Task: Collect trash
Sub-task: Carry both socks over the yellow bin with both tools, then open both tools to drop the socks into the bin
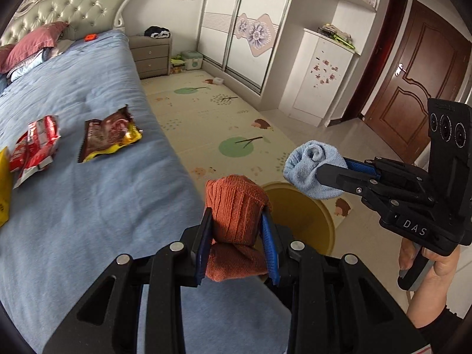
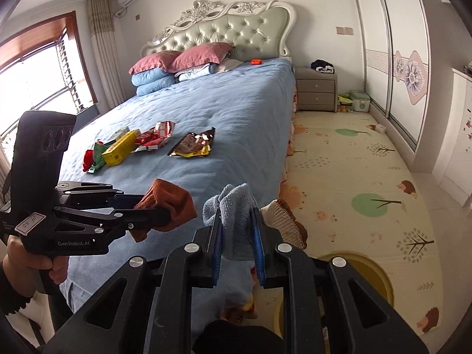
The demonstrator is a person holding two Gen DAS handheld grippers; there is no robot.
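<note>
While clamped, orange cloth [image 1: 236,215] sits between left fingers [image 1: 206,236].

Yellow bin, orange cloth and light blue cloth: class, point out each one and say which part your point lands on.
yellow bin [image 1: 321,221]: left wrist view, inner wall near the rim.
orange cloth [image 1: 236,206]: left wrist view, middle of the bundle between the left gripper's pads.
light blue cloth [image 2: 236,209]: right wrist view, folded middle between the right gripper's pads.
</note>
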